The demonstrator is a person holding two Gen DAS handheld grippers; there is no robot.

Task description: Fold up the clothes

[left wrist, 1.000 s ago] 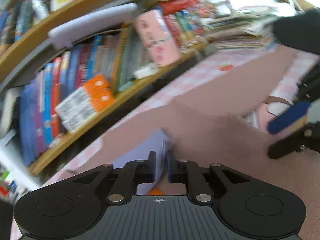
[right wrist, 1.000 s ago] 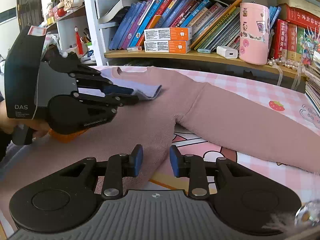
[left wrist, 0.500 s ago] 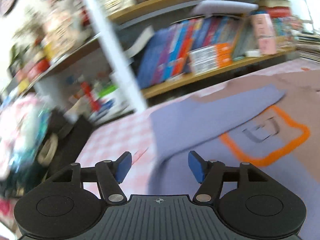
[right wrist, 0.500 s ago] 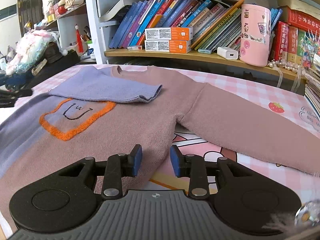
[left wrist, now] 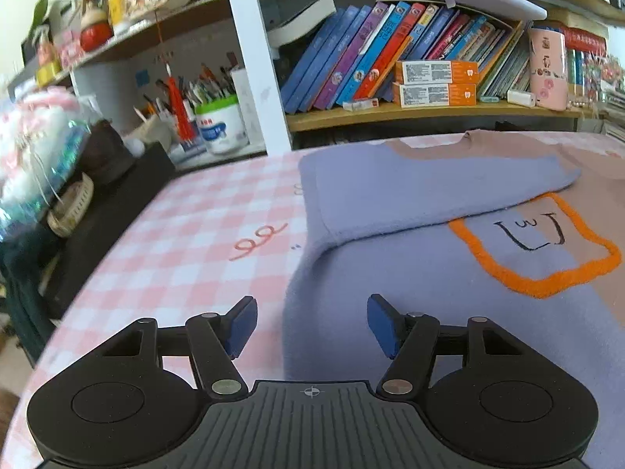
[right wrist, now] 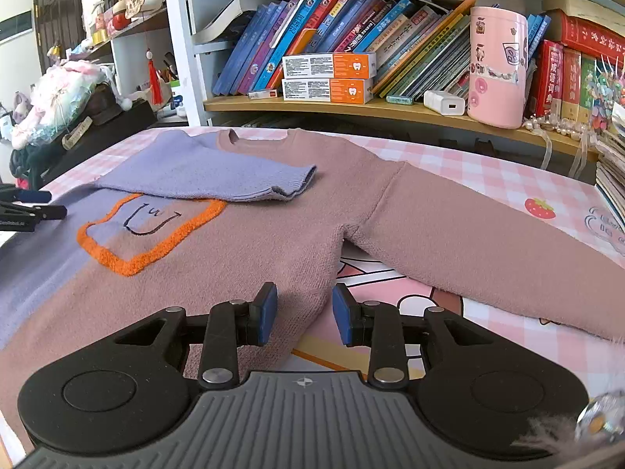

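Lying flat on the pink-checked counter (left wrist: 187,242), the sweater (right wrist: 273,234) is showing its mauve and lavender halves, with the lavender sleeve (right wrist: 218,172) folded across the chest just above the orange-outlined patch (right wrist: 148,230). The mauve sleeve (right wrist: 488,234) is stretching out sideways toward the strawberry print. The left gripper (left wrist: 310,324) is hovering wide apart and empty over the sweater's lavender edge, while the right gripper (right wrist: 304,312) is sitting moderately apart, empty, over the mauve side edge below the armpit. Books are lining the shelf (right wrist: 351,107) behind.
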